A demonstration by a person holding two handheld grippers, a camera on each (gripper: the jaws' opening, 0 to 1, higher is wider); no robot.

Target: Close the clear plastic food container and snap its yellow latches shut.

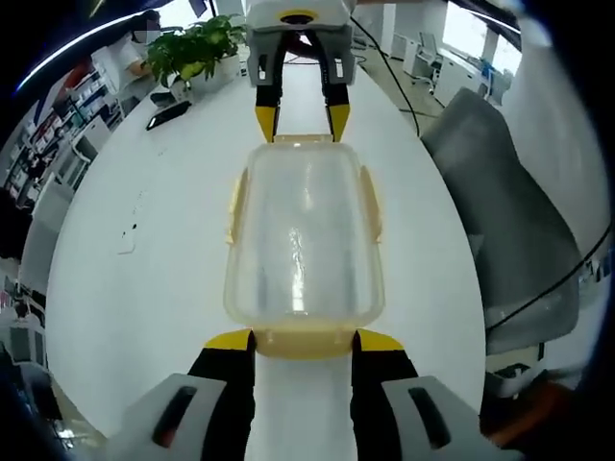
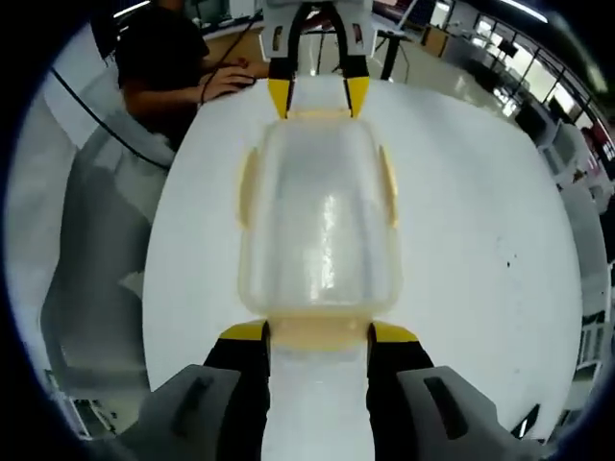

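We see the clear plastic food container (image 1: 304,235) lying on a white table (image 1: 135,288), lid on, with a gripper at each of its two short ends. In the left gripper view the left gripper (image 1: 304,338) comes up from the bottom, yellow-tipped jaws set at medium width, one either side of the yellow latch (image 1: 304,338) on the near end; tips look to touch or sit just beside that latch, contact we cannot tell for sure. At the far end the right gripper (image 1: 301,120) faces us, its jaws likewise spread to about the width of the far latch, tips at the container's edge. Side latches (image 1: 233,206) show as pale yellow strips along both long sides, appearing folded against the walls; whether snapped we cannot tell. In the right gripper view same layout mirrored: right gripper (image 2: 317,332) at the bottom, jaws flanking the near yellow latch (image 2: 317,331), left gripper (image 2: 318,96) at the far end. Container (image 2: 320,226) centred on table (image 2: 480,240). Around it: a potted plant (image 1: 192,48) and a dark phone-like object (image 1: 168,114) on the table's far part, a grey chair (image 1: 509,221) beside the table, a person in dark top (image 2: 163,58) seated at the table's far corner.
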